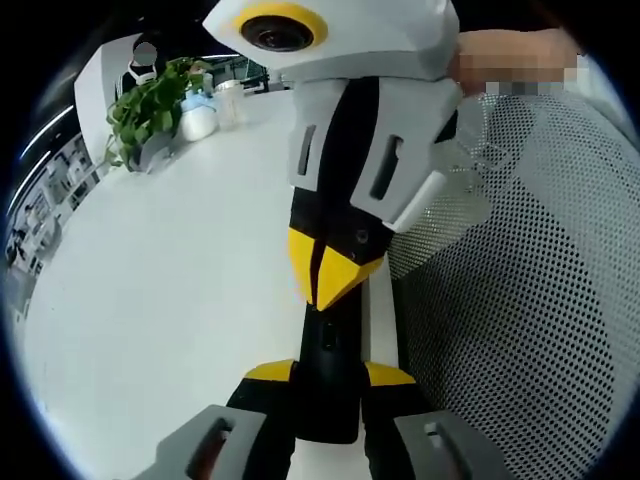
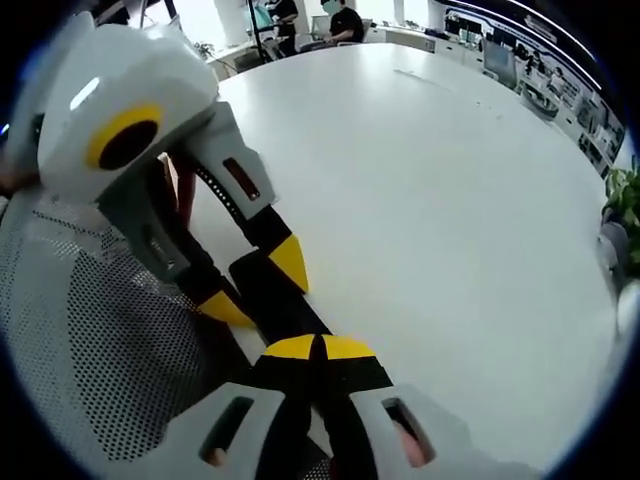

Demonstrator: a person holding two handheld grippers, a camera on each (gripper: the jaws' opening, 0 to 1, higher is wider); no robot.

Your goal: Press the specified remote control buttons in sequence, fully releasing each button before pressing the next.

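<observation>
Looking at the remote control first: it's a slim black bar lying on the white table, and in the left gripper view its long axis runs straight away from our camera, near end down between our own jaws, far end under the other tool. Which face is up and where the buttons sit, we honestly can't tell, it's too dark.

The left gripper has its yellow-tipped jaws on either side of the remote's near end, clamped on it as far as we can see. In the right gripper view we get the same grip from the far end: yellow tips flanking the black bar.

The right gripper has its yellow tips pressed together into one point, with just a thin seam between them, sitting right over the remote's far half. In its own view those tips are together too, down on the black bar.

Beside the remote, on one long side, is a white perforated mesh surface, looks like a chair back but we can't be sure.

Further out from the remote the table is plain white and wide. Past its far end there's a leafy green plant and a white cup. Beyond that, an open office with desks and a couple of people.
</observation>
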